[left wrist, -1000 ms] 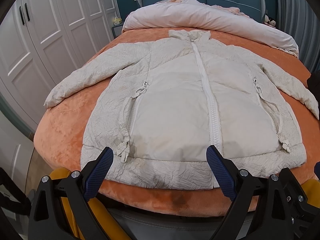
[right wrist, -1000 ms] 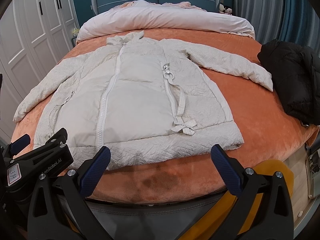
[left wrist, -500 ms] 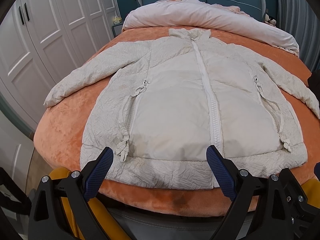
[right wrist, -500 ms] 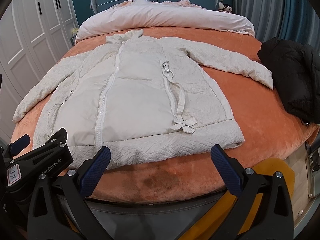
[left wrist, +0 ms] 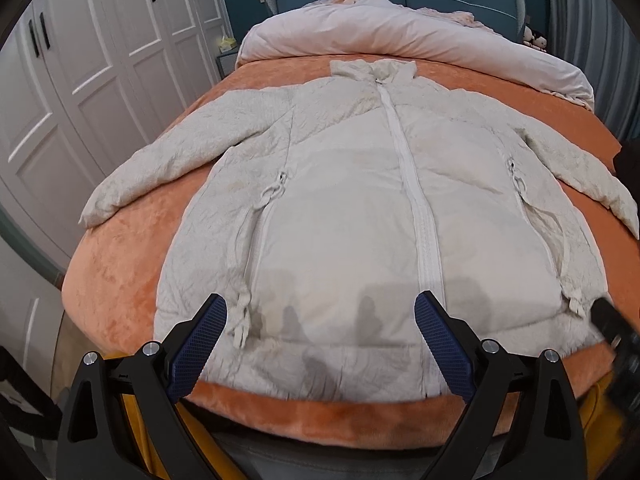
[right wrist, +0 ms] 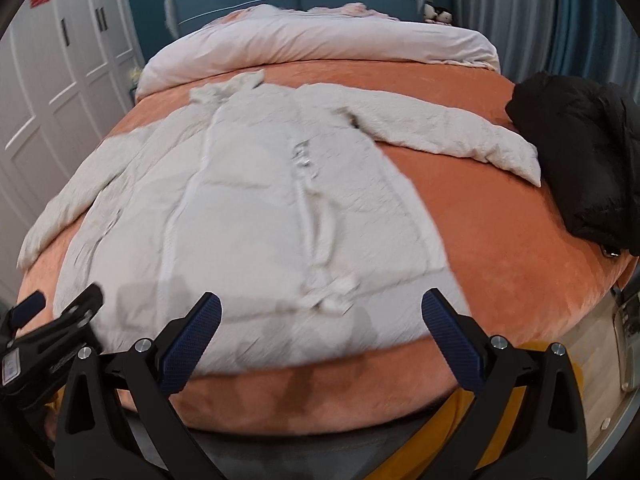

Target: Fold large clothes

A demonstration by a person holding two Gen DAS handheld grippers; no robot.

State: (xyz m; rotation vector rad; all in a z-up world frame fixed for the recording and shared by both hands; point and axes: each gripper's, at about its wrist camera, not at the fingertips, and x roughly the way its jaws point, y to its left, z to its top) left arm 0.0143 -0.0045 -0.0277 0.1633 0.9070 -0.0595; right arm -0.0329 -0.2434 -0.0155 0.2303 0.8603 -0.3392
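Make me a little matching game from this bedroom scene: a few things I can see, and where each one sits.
Things:
1. white padded coat
2. black jacket
3. pale pink duvet
4. white wardrobe

Places:
A. bunched at the head of the bed
B. heaped at the right edge of the bed
C. standing left of the bed
D. spread flat on the orange blanket, zipped up

Pairs: 1-D, 2-B, 3-A, 4-C

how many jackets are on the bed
2. A white jacket lies spread flat, zipped, sleeves out, across the middle of the orange bed. A black jacket sits bunched at the bed's right edge, beside the white one's sleeve tip. More could be hidden under the duvet.
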